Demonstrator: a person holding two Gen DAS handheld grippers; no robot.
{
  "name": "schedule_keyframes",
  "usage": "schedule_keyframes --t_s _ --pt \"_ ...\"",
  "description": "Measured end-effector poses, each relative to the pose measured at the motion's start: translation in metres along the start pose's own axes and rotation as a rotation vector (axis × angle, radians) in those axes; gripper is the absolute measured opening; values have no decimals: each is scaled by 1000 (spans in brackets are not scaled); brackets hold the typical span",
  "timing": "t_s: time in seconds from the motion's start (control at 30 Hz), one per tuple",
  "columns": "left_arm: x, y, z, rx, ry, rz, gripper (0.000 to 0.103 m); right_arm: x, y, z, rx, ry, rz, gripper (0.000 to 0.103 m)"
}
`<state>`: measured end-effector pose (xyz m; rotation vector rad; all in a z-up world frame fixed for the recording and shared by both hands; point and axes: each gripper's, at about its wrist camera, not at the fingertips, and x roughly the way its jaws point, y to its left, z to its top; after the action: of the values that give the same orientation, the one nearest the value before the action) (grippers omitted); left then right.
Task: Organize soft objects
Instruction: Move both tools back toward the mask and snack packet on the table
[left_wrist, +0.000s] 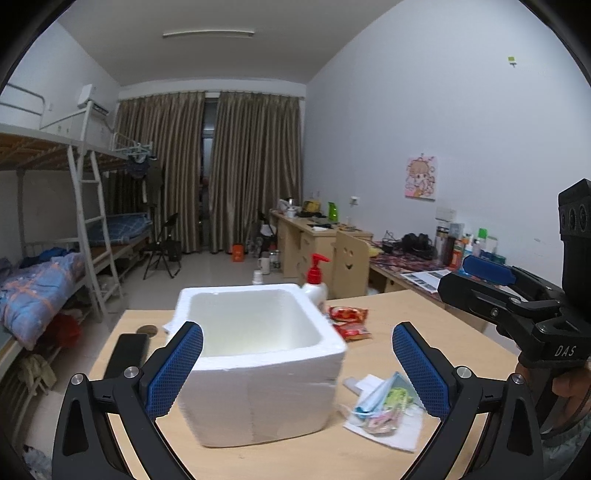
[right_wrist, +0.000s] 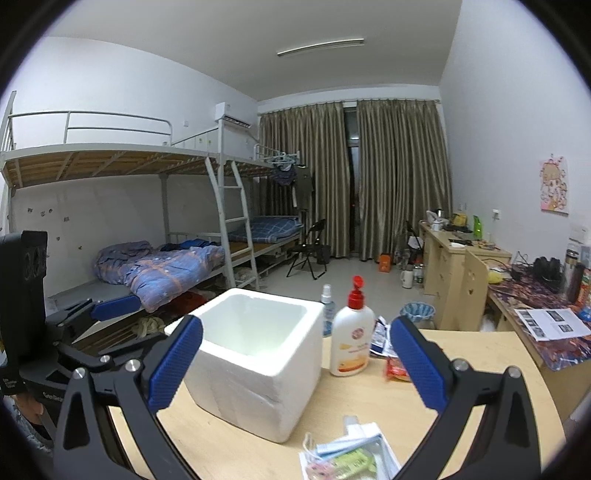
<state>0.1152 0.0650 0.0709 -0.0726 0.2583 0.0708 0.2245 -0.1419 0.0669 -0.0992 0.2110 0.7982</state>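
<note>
Foam box (right_wrist: 255, 354) ahead, right claw (right_wrist: 295, 365) wide open, empty

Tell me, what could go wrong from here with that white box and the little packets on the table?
1. The foam box looks light, so a bump from either open hand-held gripper, left or right, could shove it.
2. The pump bottle stands upright right beside the box and might topple if the box slides.
3. The pile of flat packets lies loose near the table's front edge, so a clumsy pinch could sweep some off.
</note>
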Motion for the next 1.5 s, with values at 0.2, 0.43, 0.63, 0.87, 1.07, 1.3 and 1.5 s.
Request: schedule_keyframes --t_s 0.2,0.43,0.63,0.87,1.07,1.3,1.5 --pt "-1 -22 -2 10 2 -46 103 -17 -7 -4 7 -8 -42 103" --pt "0 -42 -4 21 -3 -91 103 -41 -23 -16 22 -18 -93 103" --pt "1 -51 -8 19 -7 -108 103 -53 -32 -24 33 -18 -122 103" --pt "6 -58 -21 18 -12 -118 103 -58 -40 -37 47 -12 -134 103" --pt "10 -62 -34 23 -15 -126 103 -64 -45 -53 64 -36 -137 103" --pt "22 -63 -57 -1 21 -152 103 -59 -55 -74 83 4 -152 103" --pt "31 -60 -74 -29 27 -162 103 -56 -60 -91 99 36 -156 103"
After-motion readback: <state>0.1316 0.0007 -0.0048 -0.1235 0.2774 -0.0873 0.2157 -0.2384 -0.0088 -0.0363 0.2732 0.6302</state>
